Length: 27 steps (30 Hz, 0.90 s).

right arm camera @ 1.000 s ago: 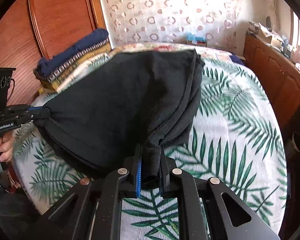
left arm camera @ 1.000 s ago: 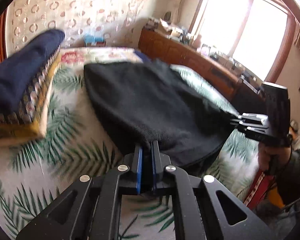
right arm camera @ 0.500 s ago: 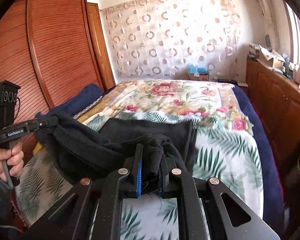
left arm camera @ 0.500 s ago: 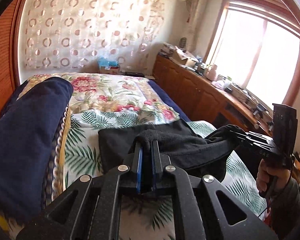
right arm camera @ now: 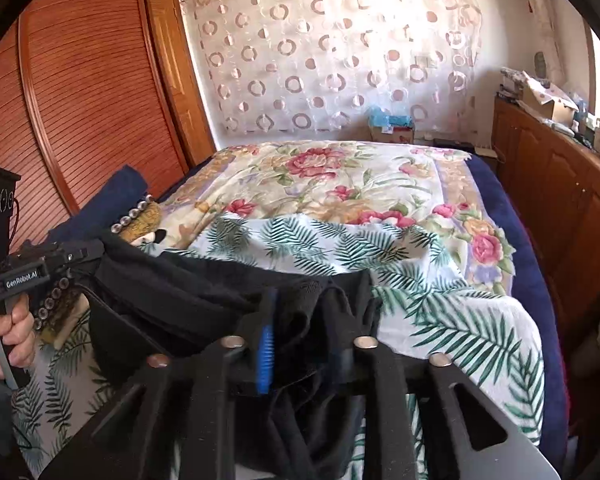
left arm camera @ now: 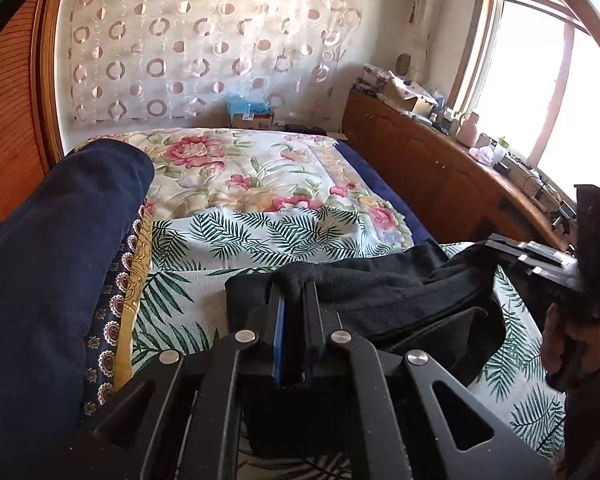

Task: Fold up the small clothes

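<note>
Tilting downward — left tool (left arm camera: pixel 294 308) pinching black garment (left arm camera: pixel 384 292), right tool (right arm camera: pixel 300 320) parted.

We see a black garment (left arm camera: pixel 384 292) of matt, slightly fuzzy knit cloth lying on a palm-leaf printed sheet (right arm camera: pixel 440 292) of thin, finely woven cotton. Beyond that sheet lies a floral quilt (right arm camera: pixel 340 184), soft and dull. Left of the sheet, the louvred wardrobe door (right arm camera: pixel 80 92) is glossy reddish varnished wood. Above the quilt hangs a sheer, shiny ring-patterned curtain (right arm camera: pixel 340 52).
</note>
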{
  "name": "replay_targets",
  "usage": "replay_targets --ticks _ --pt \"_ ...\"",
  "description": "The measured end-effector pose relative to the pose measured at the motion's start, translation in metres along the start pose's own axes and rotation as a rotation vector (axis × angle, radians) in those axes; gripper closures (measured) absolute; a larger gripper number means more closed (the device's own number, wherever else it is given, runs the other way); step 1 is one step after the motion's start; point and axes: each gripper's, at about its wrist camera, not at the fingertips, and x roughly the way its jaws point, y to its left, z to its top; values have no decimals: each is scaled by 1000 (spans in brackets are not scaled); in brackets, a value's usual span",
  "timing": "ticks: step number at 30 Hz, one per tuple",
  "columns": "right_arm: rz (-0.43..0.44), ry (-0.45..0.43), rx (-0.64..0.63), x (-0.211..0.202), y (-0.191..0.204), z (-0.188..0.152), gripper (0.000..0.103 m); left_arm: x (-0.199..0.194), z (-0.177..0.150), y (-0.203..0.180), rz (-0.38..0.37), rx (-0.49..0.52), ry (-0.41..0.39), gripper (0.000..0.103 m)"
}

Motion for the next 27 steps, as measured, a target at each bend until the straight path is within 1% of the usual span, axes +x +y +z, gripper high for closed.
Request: replay_targets --ticks 1,3,5,6,7,8,9,10,11,13,17,21,23,24,25,26,27 --pt "-22 -17 -4 -5 0 3 68 1 0 -1 -1 0 0 95" --pt "-13 -48 -11 -15 -1 6 60 0 1 -2 15 5 -4 95" --pt "-8 -47 -38 -22 0 2 58 -2 4 -2 19 12 -14 94" --pt "-16 -40 -57 -24 2 -2 58 -5 5 -1 15 15 -19 90" --pt "-19 -30 -79 -24 2 -7 58 -8 6 -1 9 17 -24 78" --pt "-17 -20 -96 -24 2 -11 58 -10 7 0 2 18 -27 71" --pt "-16 -5 -109 -23 2 -15 58 -14 5 0 -12 22 -32 58" --pt "-9 11 -119 -21 3 -21 58 -19 3 0 -24 28 -34 50" --pt "-1 26 -126 -20 2 -23 58 -22 0 -1 -29 35 -32 46" --pt "27 57 -148 -16 6 -29 58 -26 -10 -3 -35 42 -20 29" --pt "18 83 -197 0 16 -26 57 -24 -27 -7 -38 64 30 27" --pt "51 71 -217 14 18 -12 57 -10 -43 -10 -13 94 89 27" --pt "90 58 -233 21 11 -8 58 -1 -44 -8 -1 89 106 27" --pt "112 55 -238 23 12 -5 63 3 -44 -7 4 88 110 27" --pt "133 56 -240 24 6 -7 73 7 -43 -7 10 87 112 27" --pt "152 59 -240 26 5 -4 90 11 -41 -6 17 88 111 27" --pt "159 58 -235 32 -3 -3 96 16 -38 -6 26 91 113 27"
